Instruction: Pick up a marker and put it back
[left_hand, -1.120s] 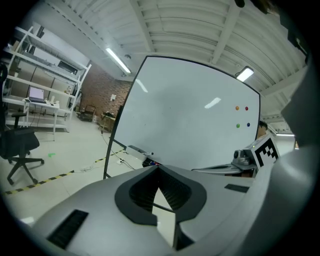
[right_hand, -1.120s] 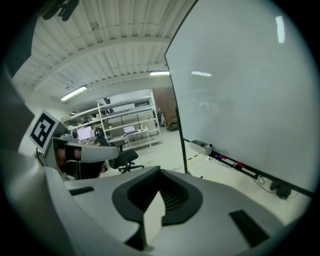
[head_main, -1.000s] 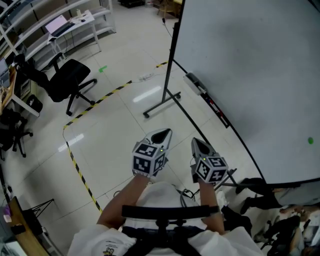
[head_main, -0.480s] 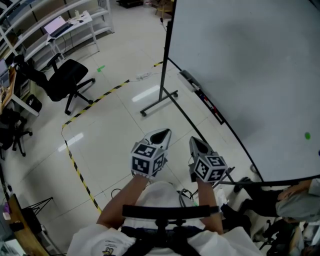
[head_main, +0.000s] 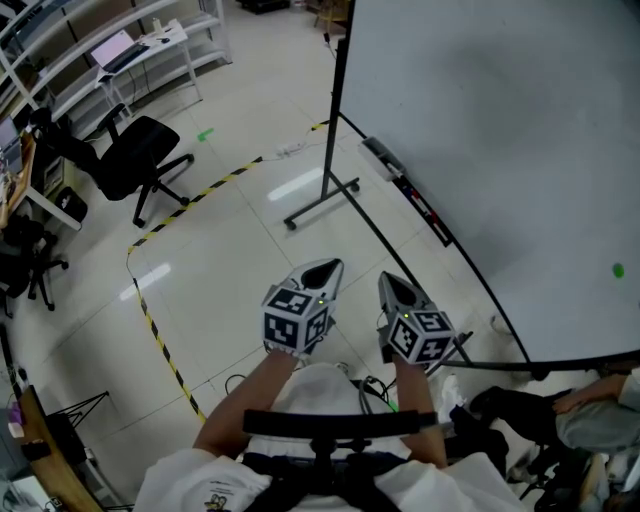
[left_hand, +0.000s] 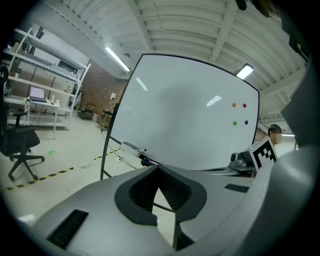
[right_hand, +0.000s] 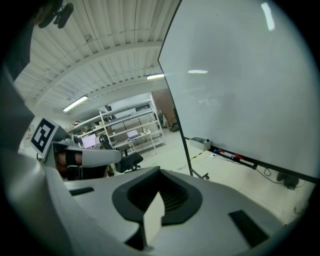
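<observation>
The right gripper (right_hand: 160, 171) shows its jaws pressed together, nothing between them, tips aimed past the whiteboard (right_hand: 240, 85). Along the board's ledge lie markers (right_hand: 229, 154) — an eraser (right_hand: 200, 141) at the ledge's left end. Off left, the left gripper (right_hand: 107, 155), a black office chair (right_hand: 129, 161) — shelving (right_hand: 131, 127) behind.

Bright, even light from ceiling strip lamps (left_hand: 116, 58); glare streaks the whiteboard (left_hand: 185, 125). Gripper views bend and darken at the edges.

Pale floor (head_main: 240, 270), black office chair (head_main: 135, 158), white shelving (head_main: 60, 50), hazard tape (head_main: 158, 342)
</observation>
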